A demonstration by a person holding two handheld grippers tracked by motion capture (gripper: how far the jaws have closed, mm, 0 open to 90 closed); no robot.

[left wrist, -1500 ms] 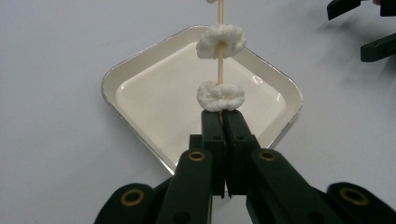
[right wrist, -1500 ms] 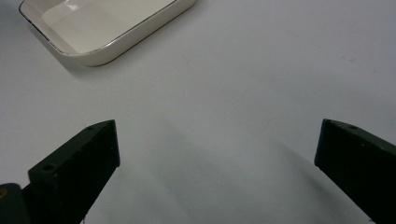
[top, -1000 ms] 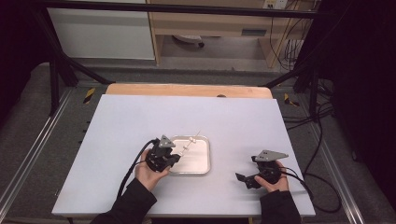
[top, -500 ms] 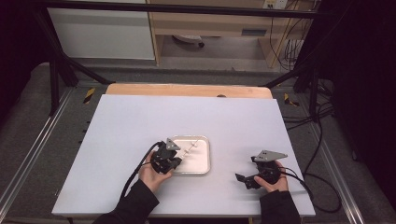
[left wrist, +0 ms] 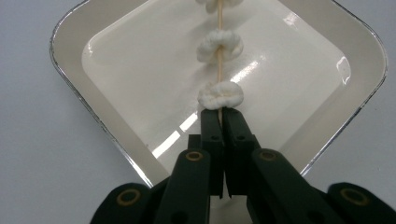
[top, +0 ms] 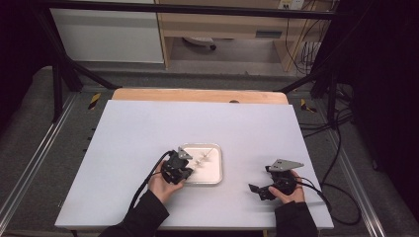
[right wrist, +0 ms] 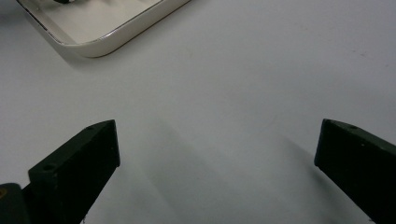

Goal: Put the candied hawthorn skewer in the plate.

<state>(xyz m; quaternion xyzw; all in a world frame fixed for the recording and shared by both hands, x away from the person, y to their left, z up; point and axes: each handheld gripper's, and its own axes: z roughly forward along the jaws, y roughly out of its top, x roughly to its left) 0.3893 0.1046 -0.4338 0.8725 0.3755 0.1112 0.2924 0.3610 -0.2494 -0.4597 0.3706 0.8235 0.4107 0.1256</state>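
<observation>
Jaws of the left gripper (left wrist: 218,112) are pinched together on the near end of a thin wooden skewer (left wrist: 218,56), just short of the first of the white puffy pieces (left wrist: 220,94) threaded along it. The skewer runs straight away from the jaws, over the shiny floor of a white square tray (left wrist: 327,135) with rounded corners; a second white piece sits farther up the stick and a third at the top edge of the left gripper view. From above, the tray (top: 216,178) lies near the middle of the pale table (top: 138,133), towards the person's side, and the left gripper (top: 185,170) reaches in over its near-left corner, with the skewer (top: 210,152) slanting towards the far-right corner. Well off to the right, the right gripper (top: 257,190) rests low over bare tabletop, its jaws spread wide apart with nothing between them, pointing roughly towards the tray (right wrist: 107,46).
</observation>
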